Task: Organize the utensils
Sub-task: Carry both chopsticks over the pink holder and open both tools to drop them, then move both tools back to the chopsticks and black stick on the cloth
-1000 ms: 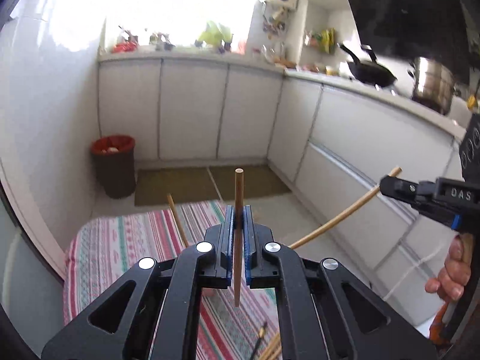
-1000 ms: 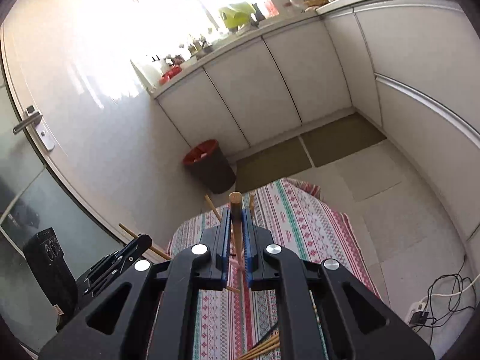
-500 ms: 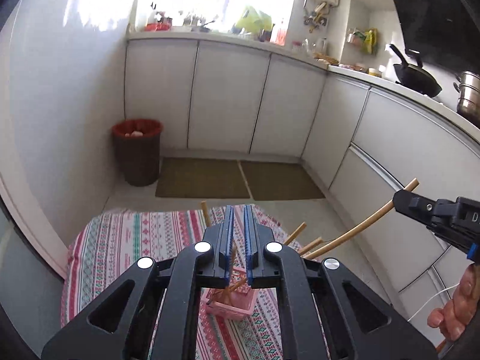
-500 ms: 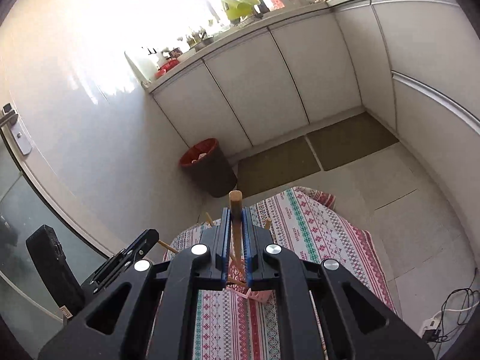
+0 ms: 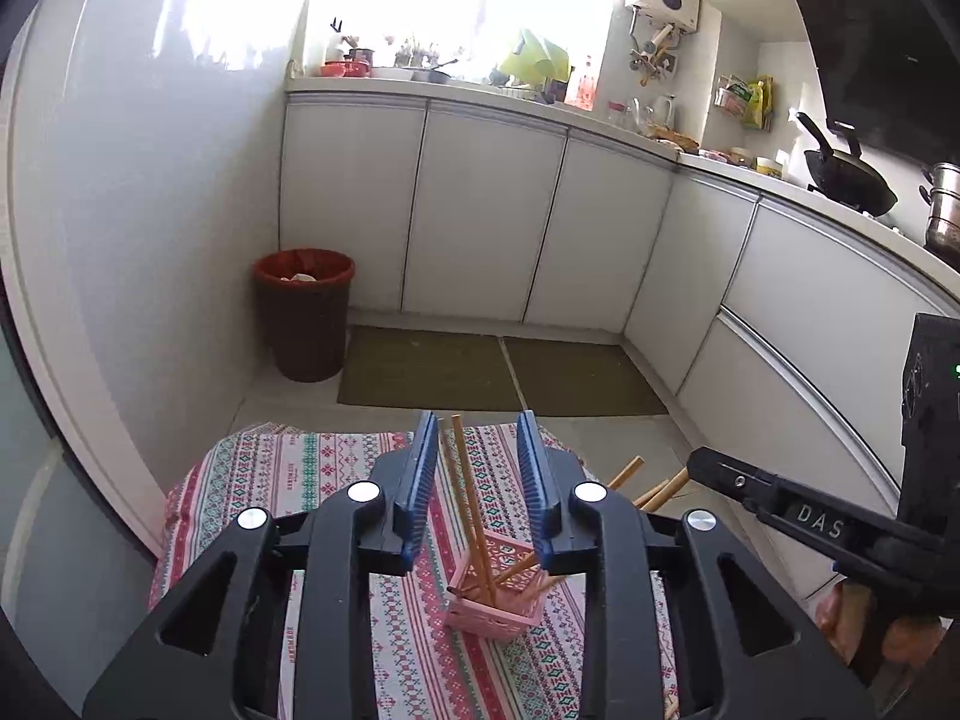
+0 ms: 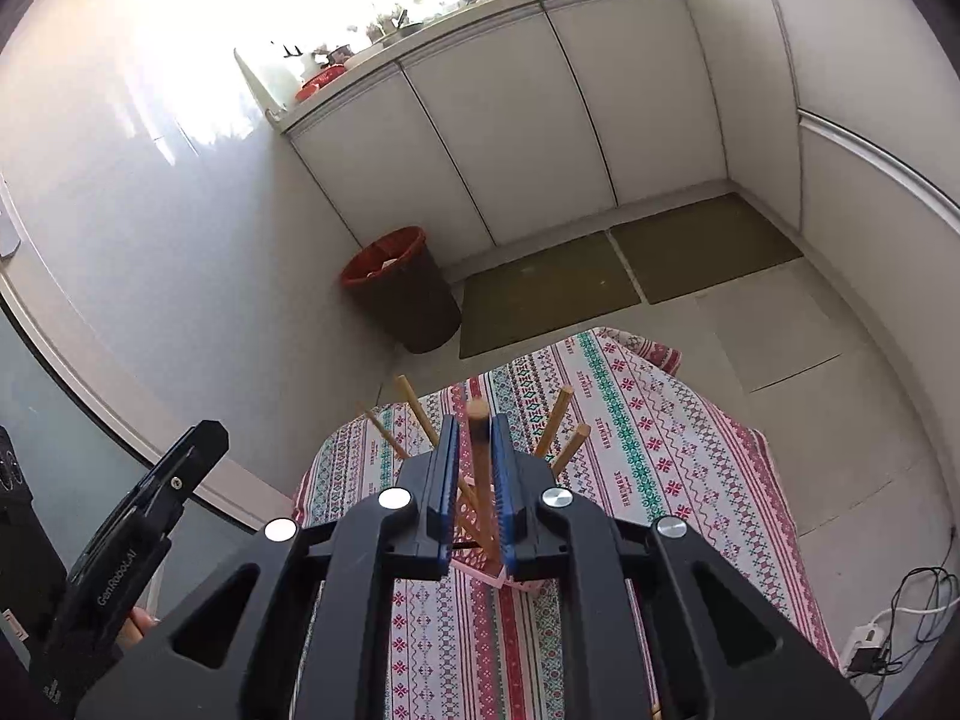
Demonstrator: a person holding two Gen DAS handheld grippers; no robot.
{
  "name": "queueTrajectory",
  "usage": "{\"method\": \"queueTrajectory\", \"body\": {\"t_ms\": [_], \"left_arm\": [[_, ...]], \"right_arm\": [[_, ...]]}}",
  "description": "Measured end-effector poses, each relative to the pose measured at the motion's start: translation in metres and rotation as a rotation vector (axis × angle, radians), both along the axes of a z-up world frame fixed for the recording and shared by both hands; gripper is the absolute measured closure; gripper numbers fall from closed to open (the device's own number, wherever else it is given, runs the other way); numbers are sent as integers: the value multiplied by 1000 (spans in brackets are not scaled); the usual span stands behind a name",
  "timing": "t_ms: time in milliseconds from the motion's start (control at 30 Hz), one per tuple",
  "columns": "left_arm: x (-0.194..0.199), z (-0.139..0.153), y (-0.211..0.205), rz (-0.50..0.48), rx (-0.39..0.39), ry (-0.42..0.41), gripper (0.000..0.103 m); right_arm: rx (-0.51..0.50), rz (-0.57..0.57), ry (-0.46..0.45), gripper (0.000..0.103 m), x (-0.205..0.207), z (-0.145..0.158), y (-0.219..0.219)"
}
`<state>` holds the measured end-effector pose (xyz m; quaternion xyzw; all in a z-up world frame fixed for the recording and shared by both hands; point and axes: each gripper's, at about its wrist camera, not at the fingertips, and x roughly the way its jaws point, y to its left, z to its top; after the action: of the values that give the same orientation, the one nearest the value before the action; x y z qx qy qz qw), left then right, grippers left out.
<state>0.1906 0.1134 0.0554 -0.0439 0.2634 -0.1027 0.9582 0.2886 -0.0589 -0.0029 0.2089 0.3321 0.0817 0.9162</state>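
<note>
Left gripper [image 5: 474, 474] hangs over the table w/ jaws spread wide, nothing between the pads. Right below it sits a small pink basket [image 5: 498, 615] on the striped tablecloth [image 5: 288, 480], and a wooden chopstick [image 5: 471, 504] stands in it, long axis near upright, top end leaning a bit away and left, lower end down in the basket. In the left wrist view that stick shows in the gap between the blue pads but touches neither; it looks free of them.

Right gripper [image 6: 474, 480] is clamped on another chopstick [image 6: 478, 456]. That one runs along the fingers, blunt top end poking out past the tips, lower part heading down toward the basket [image 6: 480, 570]. The pads press it from both sides. Whether its lower tip is already inside the basket I can't tell, since the black finger bodies cover most of the basket in the right wrist view.

More sticks fan out of the basket: two tilting left [image 6: 414, 414], two tilting right [image 6: 555, 414], ends up and outward. In the left wrist view the right-leaning pair [image 5: 627, 471] pokes out just beside the right gripper's black body, approx. touching it, hard to say. The basket's near wall and table's near edge are cut off by the gripper frames.
</note>
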Motion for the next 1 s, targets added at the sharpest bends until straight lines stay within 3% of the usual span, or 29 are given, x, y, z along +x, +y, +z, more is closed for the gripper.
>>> {"method": "queueTrajectory", "body": {"t_ms": [33,67,200,400,567,633,733,867,1000], "left_arm": [[-1,1,1,0,-1,-2,71],[-1,1,1,0,-2,-2,70],[-5,4,-1,8,7,-8,59],[-15,7,-12,7,52,-22,53],[-24,2,-26,-4,100,-18,36],[-29,-1,-33,-8,116,-20,21],[-34,-6,-40,-8,127,-12,7],[-32,-18,-53,-43,145,60,7],[-29,-42,-65,-68,163,166,7]], "right_arm": [[-1,-7,-9,51,-2,0,0],[-5,-22,-20,47,-4,0,0],[-64,-43,-36,47,-11,4,1],[-123,-87,-43,45,-24,5,-10],[-196,-139,-61,26,-44,2,-21],[-239,-167,-73,19,-52,0,-25],[-306,-237,-75,9,-64,-6,-37],[-354,-372,-4,7,-79,-28,-71],[-284,-420,128,7,-89,-55,-110]]}}
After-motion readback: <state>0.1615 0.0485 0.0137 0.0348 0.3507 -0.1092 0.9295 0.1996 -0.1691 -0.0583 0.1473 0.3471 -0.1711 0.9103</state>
